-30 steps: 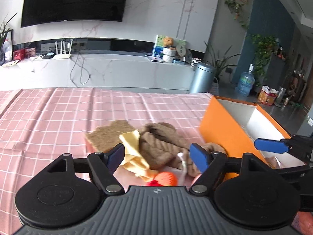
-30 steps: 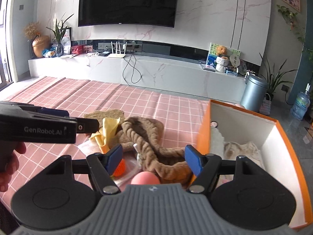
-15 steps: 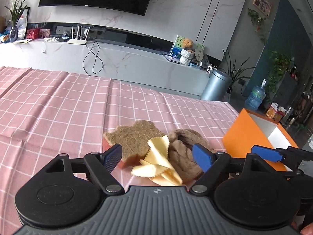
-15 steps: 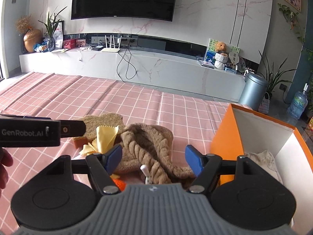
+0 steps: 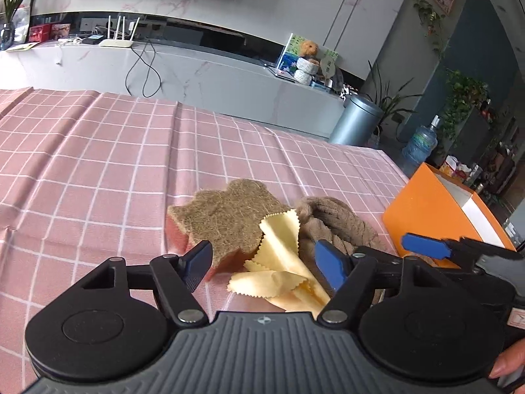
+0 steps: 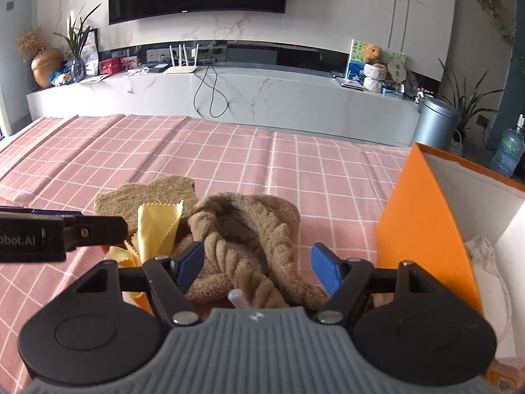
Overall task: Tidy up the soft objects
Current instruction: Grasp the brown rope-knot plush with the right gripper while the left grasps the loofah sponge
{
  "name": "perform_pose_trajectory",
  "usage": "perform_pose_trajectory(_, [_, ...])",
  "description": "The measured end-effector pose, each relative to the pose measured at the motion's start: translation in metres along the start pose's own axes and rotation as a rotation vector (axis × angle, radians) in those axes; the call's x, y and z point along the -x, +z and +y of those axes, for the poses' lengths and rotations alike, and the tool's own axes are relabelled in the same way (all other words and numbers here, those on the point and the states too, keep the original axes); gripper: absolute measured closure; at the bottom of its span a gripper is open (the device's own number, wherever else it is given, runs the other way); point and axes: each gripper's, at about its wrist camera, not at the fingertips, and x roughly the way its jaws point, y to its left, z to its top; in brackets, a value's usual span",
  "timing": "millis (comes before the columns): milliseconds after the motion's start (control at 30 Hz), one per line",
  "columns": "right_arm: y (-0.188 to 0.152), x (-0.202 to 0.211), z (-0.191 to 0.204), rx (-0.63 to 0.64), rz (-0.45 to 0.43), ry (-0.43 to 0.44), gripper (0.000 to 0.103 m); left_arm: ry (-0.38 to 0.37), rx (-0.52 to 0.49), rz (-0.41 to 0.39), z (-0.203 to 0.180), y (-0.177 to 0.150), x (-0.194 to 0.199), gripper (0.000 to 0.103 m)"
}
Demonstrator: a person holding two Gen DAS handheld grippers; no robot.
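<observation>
- So the soft stuff sits in one heap on the worktop (image 6: pixel 295 164), which has a pink checked cloth over it: a brown scrubby sponge (image 5: pixel 226 216), a yellow zigzag-edged cloth (image 5: pixel 279 262) flopped over its near edge, and a chunky brown knit piece (image 6: pixel 249 236) just beside them on the right.
- The orange box (image 6: pixel 423 223) stands near the heap on the right, with something pale already lying inside, so that looks like the drop-off spot.
- The left tool (image 5: pixel 265 264) is released, with nothing pinched. Its jaws have just been closing a little, and the yellow cloth and the sponge edge lie in the gap between them, not squeezed.
- The right tool (image 6: pixel 256 267) is released too. Its jaws have just been opening, and the knit piece lies between them but isn't gripped.
- Looks like the step is each tool picking its own item. Doing it well probably means going down onto a thick fold, not a loose edge, since thin cloth slips out easily.
- The left one should decide: cloth or sponge. Grabbing both at once risks dropping one on the way.
- The knit piece looks floppy and heavy-ish, so a bite near the twisted ropey middle should carry it better than the rim.
- There's a small white thing (image 6: pixel 238 297) poking out by the knit. Can't tell what it is, so best not to snag it.
</observation>
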Motion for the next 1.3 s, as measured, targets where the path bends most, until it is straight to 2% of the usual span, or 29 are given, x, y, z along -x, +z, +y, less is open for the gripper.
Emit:
perform_pose_trajectory(67, [0.004,-0.01,0.003,0.009,0.023,0.008,0.018,0.044,-0.01,-0.014,0.0,0.002,-0.003,0.02])
perform_pose_trajectory(200, [0.012,-0.026,0.008,0.012,0.048,0.02,0.016,0.111,-0.045,-0.011,0.01,0.015,-0.009,0.016])
perform_pose_trajectory(267, [0.013,-0.032,0.01,0.032,0.052,0.016,0.016,0.124,-0.139,0.001,0.012,0.021,-0.012,0.015])
perform_pose_trajectory(400, [0.008,-0.04,0.011,0.034,0.09,0.062,0.015,0.086,-0.381,0.078,0.007,0.024,-0.02,0.015])
perform_pose_trajectory(467, [0.004,-0.043,0.014,0.052,0.099,0.072,0.015,0.076,-0.46,0.095,0.008,0.023,-0.022,0.014])
perform_pose_trajectory(533, [0.003,-0.046,0.016,0.066,0.104,0.078,0.015,0.067,-0.492,0.114,0.012,0.023,-0.027,0.014])
perform_pose_trajectory(733, [0.0,-0.047,0.017,0.062,0.123,0.093,0.024,0.042,-0.497,0.116,0.016,0.023,-0.04,0.01])
perform_pose_trajectory(767, [-0.001,-0.047,0.017,0.061,0.127,0.095,0.028,0.043,-0.494,0.113,0.017,0.023,-0.04,0.01])
perform_pose_trajectory(833, [-0.002,-0.047,0.018,0.064,0.13,0.091,0.03,0.036,-0.468,0.113,0.019,0.023,-0.041,0.008])
perform_pose_trajectory(933, [-0.005,-0.045,0.021,0.076,0.126,0.078,0.04,0.004,-0.427,0.13,0.021,0.021,-0.046,0.008])
perform_pose_trajectory(1000, [-0.007,-0.043,0.022,0.087,0.121,0.073,0.051,0.035,-0.455,0.14,0.016,0.017,-0.051,0.008])
perform_pose_trajectory(1100, [-0.008,-0.04,0.024,0.105,0.111,0.063,0.062,0.061,-0.494,0.131,0.009,0.011,-0.053,0.014])
perform_pose_trajectory(1300, [-0.006,-0.039,0.022,0.105,0.096,0.052,0.073,0.047,-0.428,0.125,0.011,0.016,-0.049,0.022])
